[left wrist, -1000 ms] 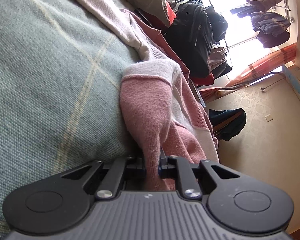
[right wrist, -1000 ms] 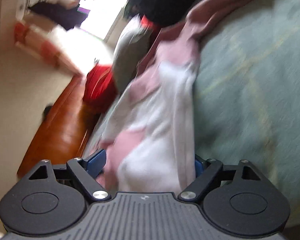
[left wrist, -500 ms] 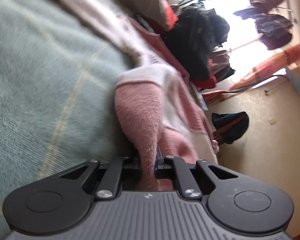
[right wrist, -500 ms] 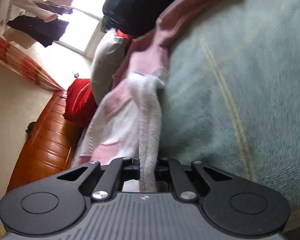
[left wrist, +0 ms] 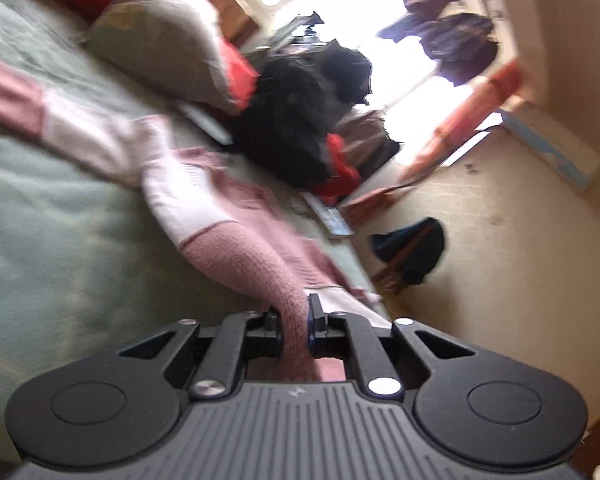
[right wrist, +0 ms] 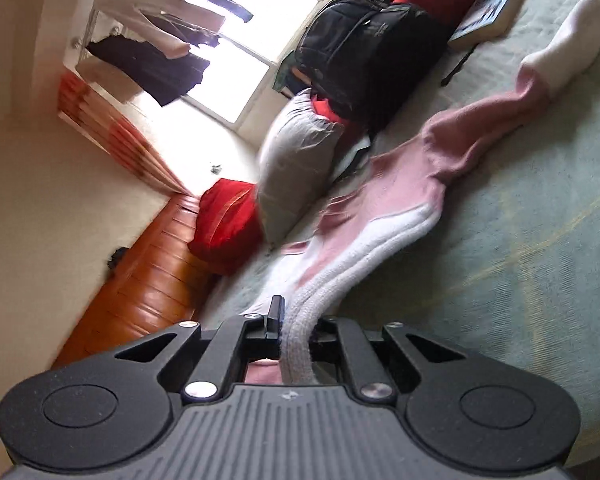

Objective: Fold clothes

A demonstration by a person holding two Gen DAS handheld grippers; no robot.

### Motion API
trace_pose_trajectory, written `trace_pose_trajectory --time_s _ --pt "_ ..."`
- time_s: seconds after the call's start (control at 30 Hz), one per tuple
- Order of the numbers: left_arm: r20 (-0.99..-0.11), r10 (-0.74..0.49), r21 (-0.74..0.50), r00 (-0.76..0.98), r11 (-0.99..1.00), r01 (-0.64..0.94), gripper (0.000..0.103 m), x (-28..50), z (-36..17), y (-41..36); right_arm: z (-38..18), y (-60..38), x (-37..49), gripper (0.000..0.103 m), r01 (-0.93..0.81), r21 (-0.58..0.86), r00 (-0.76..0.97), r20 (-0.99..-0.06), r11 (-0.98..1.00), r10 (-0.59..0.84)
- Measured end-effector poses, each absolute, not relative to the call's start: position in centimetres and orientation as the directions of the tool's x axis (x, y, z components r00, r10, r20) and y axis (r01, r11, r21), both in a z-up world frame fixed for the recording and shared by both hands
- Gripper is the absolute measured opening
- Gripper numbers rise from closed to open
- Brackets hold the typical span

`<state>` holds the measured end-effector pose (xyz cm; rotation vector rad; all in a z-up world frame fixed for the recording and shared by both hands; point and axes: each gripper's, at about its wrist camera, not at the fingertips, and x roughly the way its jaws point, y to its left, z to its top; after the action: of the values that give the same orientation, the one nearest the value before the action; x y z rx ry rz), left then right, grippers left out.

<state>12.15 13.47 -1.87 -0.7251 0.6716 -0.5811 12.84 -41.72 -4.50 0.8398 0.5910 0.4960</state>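
A pink and white knitted sweater (left wrist: 236, 248) lies across a pale green bed cover (left wrist: 52, 240). My left gripper (left wrist: 294, 320) is shut on a pink part of it, and the fabric rises from the bed into the jaws. In the right wrist view the same sweater (right wrist: 404, 192) stretches away over the bed cover (right wrist: 520, 260), one sleeve ending in a white cuff at the far right. My right gripper (right wrist: 298, 322) is shut on its white ribbed edge, lifted off the bed.
A grey pillow (right wrist: 296, 160), red cushions (right wrist: 224, 224), a black backpack (right wrist: 364, 48) and a book (right wrist: 488, 8) sit at the bed's far side. An orange wooden bed frame (right wrist: 140, 292) runs along the left. Clothes hang by the bright window (left wrist: 452, 36).
The right gripper shut on the white edge, which lay loosely between open jaws before. Both grippers have risen, pulling the sweater up off the bed.
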Motion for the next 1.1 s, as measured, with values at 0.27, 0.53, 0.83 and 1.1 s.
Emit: trace_pose_trajectory --time_s 0.27,0.53,0.83,1.1 --pt "-0.601 -0.561 -0.664 0.569 0.747 0.035 0.030 12.1 -7.0 15.0 -9.8 -41.2 12.9 0.021 0.062 0.637 0.611 -0.633 0.769 0.475" --pt "-0.592 -0.485 -0.577 0.643 0.813 0.082 0.058 12.5 -3.2 15.8 -7.9 -43.4 11.9 0.047 0.065 0.639 0.688 -0.585 0.767 0.429" --pt "-0.602 -0.484 -0.538 0.635 0.833 0.124 0.069 16.6 -2.2 14.1 -6.6 -43.5 15.4 0.061 0.023 0.624 0.694 -0.572 0.781 0.437" --pt "-0.656 -0.432 -0.431 0.619 0.888 0.163 0.074 20.5 -2.0 11.9 -6.9 -44.4 19.9 0.062 0.050 0.618 0.674 -0.601 0.785 0.431"
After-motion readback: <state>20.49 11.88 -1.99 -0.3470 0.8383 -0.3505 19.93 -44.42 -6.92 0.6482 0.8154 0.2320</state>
